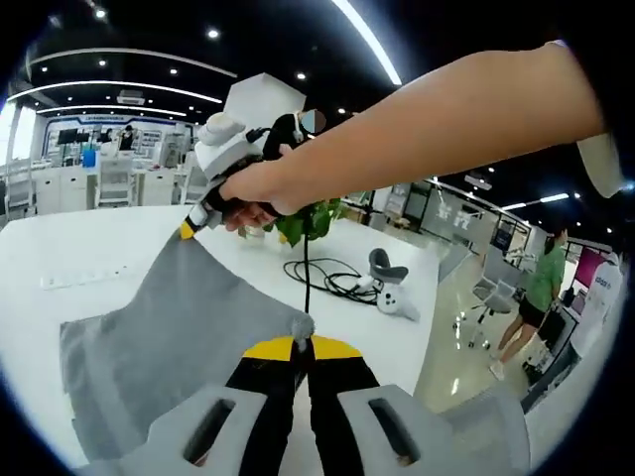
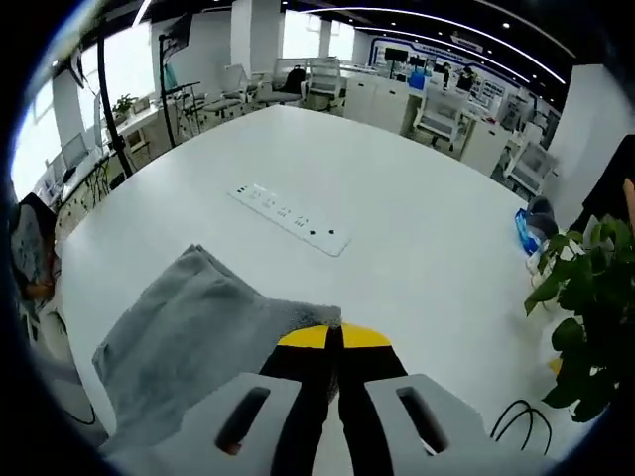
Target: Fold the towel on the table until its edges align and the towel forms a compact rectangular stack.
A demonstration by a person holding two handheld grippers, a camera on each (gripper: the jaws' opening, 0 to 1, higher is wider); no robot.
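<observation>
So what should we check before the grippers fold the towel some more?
1. Left gripper pinching a towel corner: ok, jaws closed on grey cloth.
2. Right gripper pinching its corner: ok, jaws closed on the towel edge.
3. Towel stretched between both grippers: ok, in the left gripper view it runs up to the right gripper.
4. Edges lined up: cannot tell, the far side is hidden.
5. White table ahead free for laying down: ok, but the power strip sits nearby.
6. Cable and potted plant away from the towel: ok.

Towel (image 2: 198, 327) on table (image 2: 397, 198), power strip (image 2: 290, 220) behind (plant (image 2: 585, 297) rightward).
</observation>
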